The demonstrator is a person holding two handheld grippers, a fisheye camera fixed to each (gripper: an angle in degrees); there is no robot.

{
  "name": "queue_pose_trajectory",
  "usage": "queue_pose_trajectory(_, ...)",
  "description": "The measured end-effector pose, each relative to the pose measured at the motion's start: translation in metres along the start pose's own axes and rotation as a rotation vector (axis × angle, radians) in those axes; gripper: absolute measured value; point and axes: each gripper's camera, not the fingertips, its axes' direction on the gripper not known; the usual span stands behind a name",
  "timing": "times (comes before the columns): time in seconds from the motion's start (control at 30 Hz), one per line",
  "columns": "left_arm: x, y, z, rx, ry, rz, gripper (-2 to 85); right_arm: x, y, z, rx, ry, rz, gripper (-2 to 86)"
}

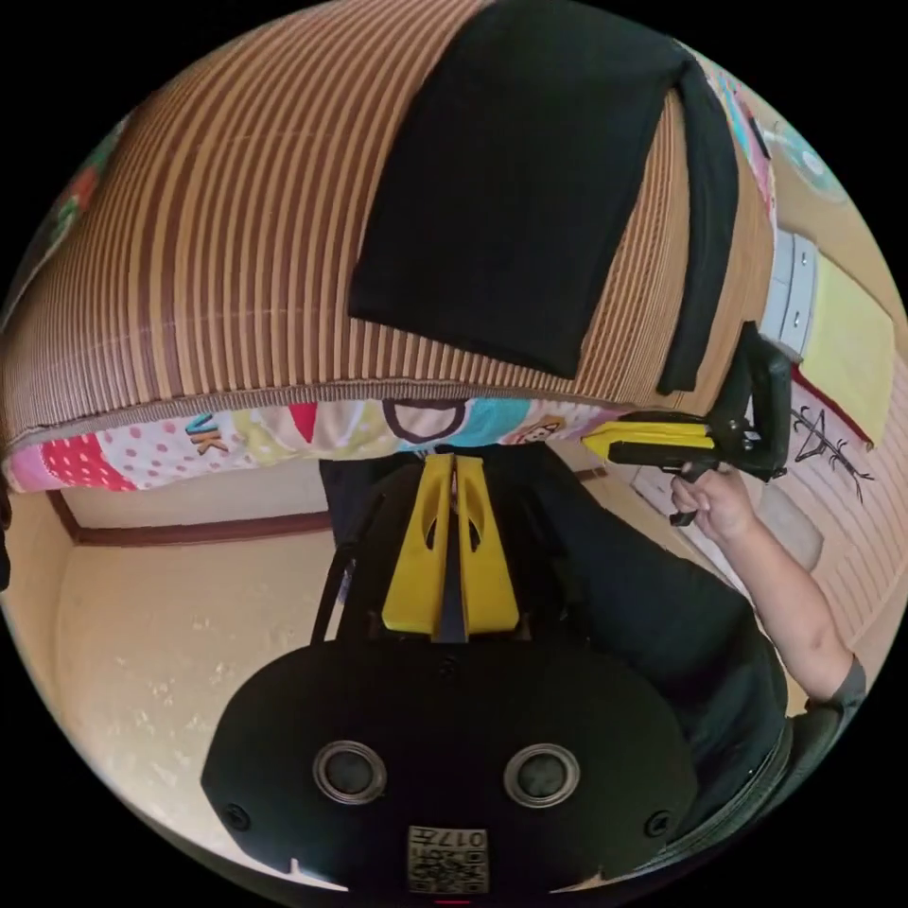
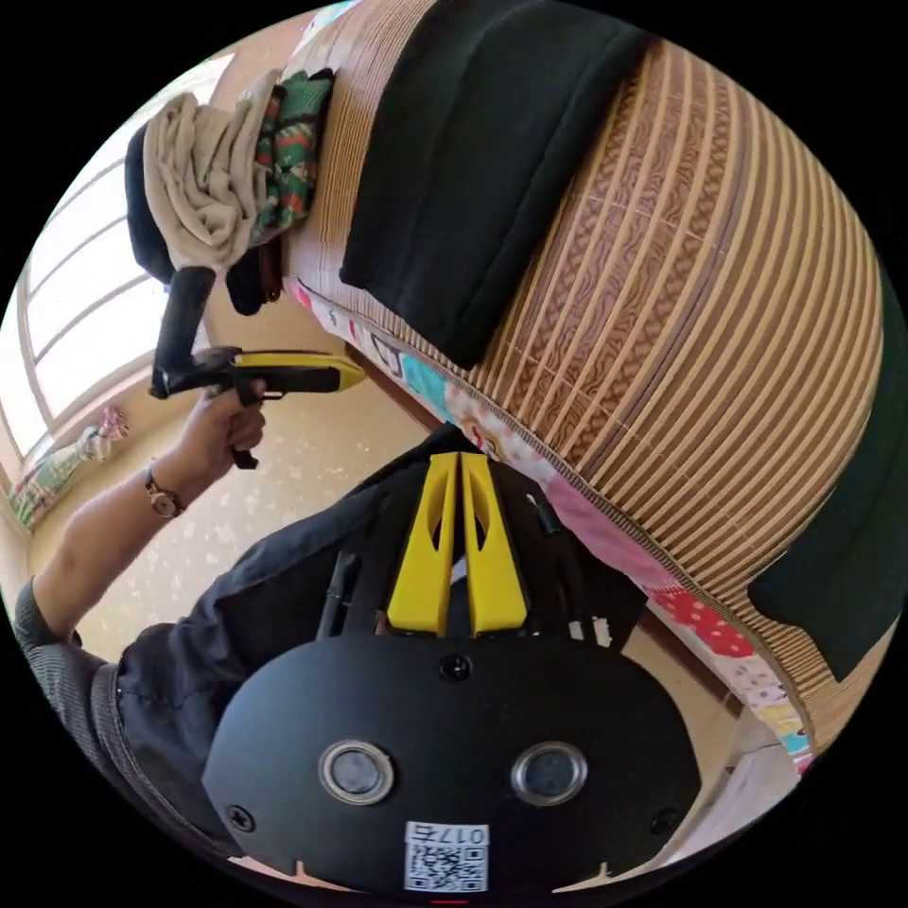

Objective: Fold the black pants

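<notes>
I see black pants (image 1: 515,180) folded flat on striped mat (image 1: 208,255), well beyond my left gripper (image 1: 452,468) tips. Left jaws pressed together, empty. Right gripper (image 2: 459,468) jaws likewise closed on nothing. Mat edge, patterned quilt (image 1: 284,430) border just ahead of tips. Clothes pile (image 2: 227,180) at mat's far corner.

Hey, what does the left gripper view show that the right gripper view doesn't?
The left gripper view alone takes in a black garment draped over the striped mat's far edge, plus a yellow panel on the wall. The right gripper view alone takes in a pile of clothes and a bright window. Both share the folded black pants on the mat, the patterned bedding underneath, and each gripper, left and right, shut and empty.
</notes>
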Motion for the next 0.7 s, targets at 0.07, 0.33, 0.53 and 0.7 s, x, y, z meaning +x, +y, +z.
queue_pose_trajectory(0.07,-0.01,-0.001,-0.022,0.094,-0.036,-0.022,7.1,0.013,-0.004,-0.038,0.161,-0.151,0.1,7.2)
queue_pose_trajectory(0.33,-0.027,-0.079,-0.039,0.127,-0.109,0.007,11.7,0.03,-0.034,-0.063,0.24,-0.187,0.255,10.0)
queue_pose_trajectory(0.53,-0.026,-0.07,-0.021,0.131,-0.155,-0.002,2.2,-0.006,-0.019,-0.022,0.139,-0.067,0.159,3.4)
queue_pose_trajectory(0.7,-0.031,-0.033,-0.011,0.081,-0.052,0.01,0.3,-0.012,0.03,-0.011,0.119,-0.158,0.169,2.4)
